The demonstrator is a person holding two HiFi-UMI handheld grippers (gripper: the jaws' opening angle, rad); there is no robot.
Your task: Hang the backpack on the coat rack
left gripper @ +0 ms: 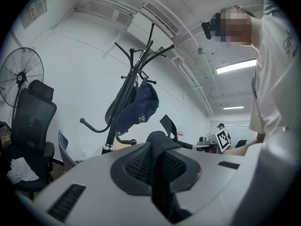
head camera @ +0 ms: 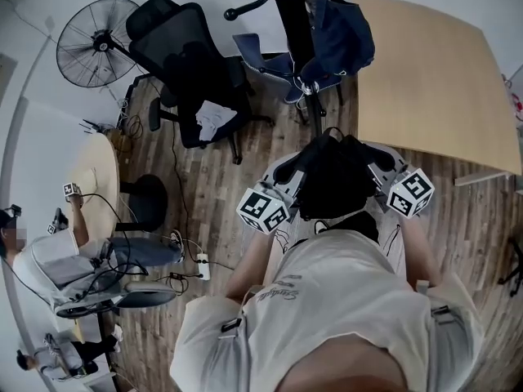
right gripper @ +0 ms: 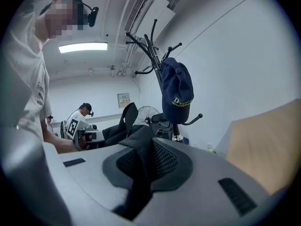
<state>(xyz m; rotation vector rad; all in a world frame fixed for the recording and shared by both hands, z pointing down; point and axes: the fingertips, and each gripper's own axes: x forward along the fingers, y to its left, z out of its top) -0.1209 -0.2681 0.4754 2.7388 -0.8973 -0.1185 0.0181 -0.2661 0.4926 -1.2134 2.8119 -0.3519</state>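
I hold a black backpack [head camera: 337,180] at chest height between both grippers. The left gripper [head camera: 292,184] is shut on a fold of its black fabric [left gripper: 158,142], which fills the gap between the jaws. From the other side the right gripper [head camera: 378,175] is shut on the backpack's fabric [right gripper: 141,147] in the same way. The black coat rack [head camera: 290,15] stands ahead of me on the wooden floor, its hooked arms [left gripper: 141,65] [right gripper: 151,44] rising above. A navy cap [left gripper: 140,106] [right gripper: 177,91] hangs on it, beside dark blue fabric [head camera: 339,35].
A black office chair [head camera: 192,64] and a floor fan [head camera: 98,43] stand to the left of the rack. A large wooden tabletop [head camera: 433,72] lies to its right. A power strip [head camera: 203,266] and cables lie on the floor at left, near another seated person [head camera: 49,260].
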